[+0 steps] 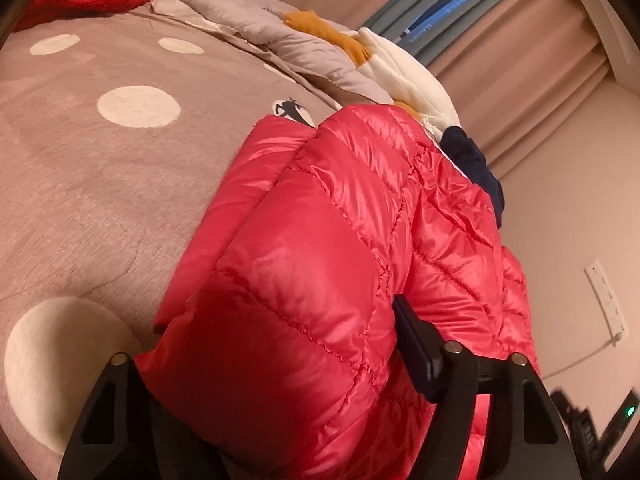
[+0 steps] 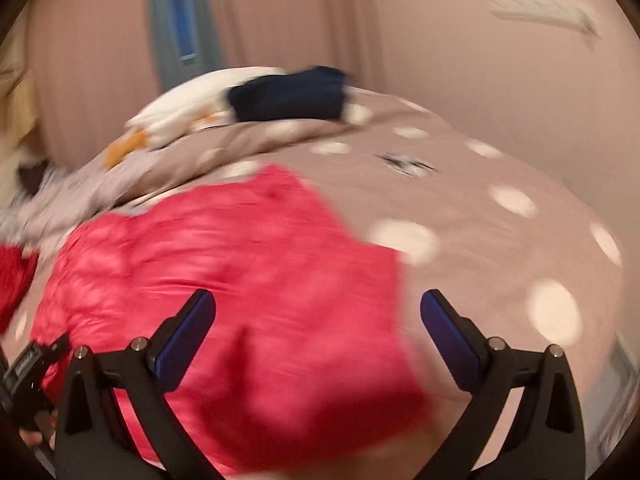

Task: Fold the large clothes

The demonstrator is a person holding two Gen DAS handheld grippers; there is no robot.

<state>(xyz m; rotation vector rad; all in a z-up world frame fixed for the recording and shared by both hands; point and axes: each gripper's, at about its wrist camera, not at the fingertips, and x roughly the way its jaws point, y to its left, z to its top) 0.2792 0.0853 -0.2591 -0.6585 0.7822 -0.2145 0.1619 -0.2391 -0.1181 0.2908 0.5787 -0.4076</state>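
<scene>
While the red puffer jacket (image 1: 320, 248) is lying on the dotted bed (image 1: 100, 184), a puffy fold is being pinched by the left gripper (image 1: 280, 364); the right gripper (image 2: 318, 320) is being held spread, empty. Slippery, light fabric is best taken at quilted seams.

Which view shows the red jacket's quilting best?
The left wrist view: the red jacket is sharp there, stitch lines clear. The right wrist view shows it only as a motion-blurred red mass on the bed.

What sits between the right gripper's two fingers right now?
In the right wrist view, a fold of the red puffer jacket fills the gap in the right gripper; its jaws stand wide apart, not clamped. The picture is motion-blurred, so contact is unclear.
</scene>
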